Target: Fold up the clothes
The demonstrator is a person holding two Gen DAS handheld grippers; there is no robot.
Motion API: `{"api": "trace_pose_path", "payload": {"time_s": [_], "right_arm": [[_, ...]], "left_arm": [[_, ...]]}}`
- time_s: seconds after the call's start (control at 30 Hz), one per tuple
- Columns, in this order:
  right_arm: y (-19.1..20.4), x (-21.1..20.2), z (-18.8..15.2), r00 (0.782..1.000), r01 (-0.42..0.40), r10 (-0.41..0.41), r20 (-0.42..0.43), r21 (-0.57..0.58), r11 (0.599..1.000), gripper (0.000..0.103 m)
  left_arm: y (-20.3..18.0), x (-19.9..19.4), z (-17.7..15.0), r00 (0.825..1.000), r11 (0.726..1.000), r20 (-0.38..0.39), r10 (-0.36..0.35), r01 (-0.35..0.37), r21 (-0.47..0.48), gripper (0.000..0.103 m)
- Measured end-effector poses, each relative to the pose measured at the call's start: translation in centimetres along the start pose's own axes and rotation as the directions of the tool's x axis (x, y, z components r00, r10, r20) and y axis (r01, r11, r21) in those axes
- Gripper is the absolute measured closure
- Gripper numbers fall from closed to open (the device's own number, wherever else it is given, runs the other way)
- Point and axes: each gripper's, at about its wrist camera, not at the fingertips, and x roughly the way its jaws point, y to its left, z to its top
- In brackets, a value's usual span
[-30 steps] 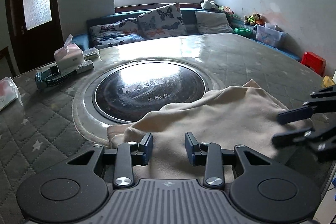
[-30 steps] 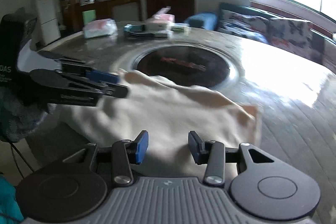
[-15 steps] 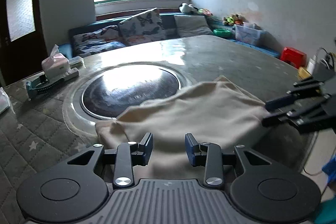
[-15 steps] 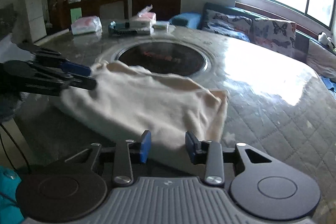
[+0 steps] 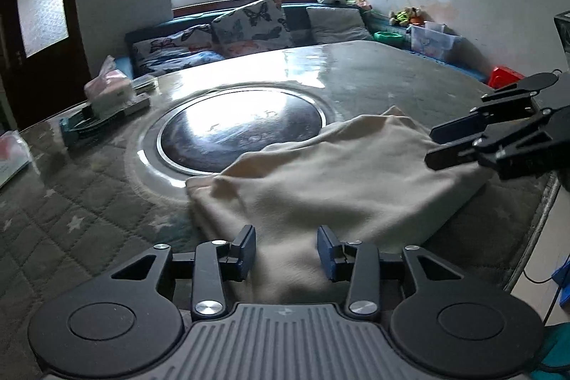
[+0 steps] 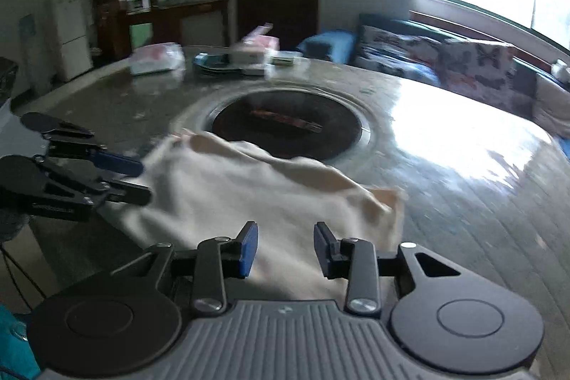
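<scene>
Left claw (image 5: pixel 286 250): jaws wide apart, blue pads bare, nothing between them. Directly under and ahead of it lies the cream garment (image 5: pixel 342 177), a soft matte knit, folded into a rough rectangle with shallow rumples; its near edge runs below the fingers.

Right claw (image 6: pixel 285 248): jaws likewise wide, holding nothing, poised over the garment's near edge at the opposite end. Its black linkage and blue pad enter the left wrist view from the right, just above the cloth's right corner.

The garment rests on the table (image 5: pixel 71 202), a round top covered in grey quilted cloth with pale stars under a glossy clear sheet. Just beyond the garment, its far edge touching the rim, sits a circular dark glass hotplate (image 5: pixel 242 130) ringed in bright metal.

Further ahead and left of the left claw: a tissue box (image 5: pixel 108 91) atop a teal tray. Far behind, a sofa with butterfly-print cushions (image 5: pixel 249 24) under a bright window.
</scene>
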Motion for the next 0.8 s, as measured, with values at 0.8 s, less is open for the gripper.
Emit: {"api": "trace_pose_path", "payload": {"time_s": [0.8], "right_arm": [[13.4,4.1,2.4,0.971,-0.232,0.234,-0.055,-0.473,0.850,0.057]], "left_arm": [[5.3,-3.7,-2.1,0.993,0.977,-0.037,0.109,-0.113,-0.180,0.056]]}}
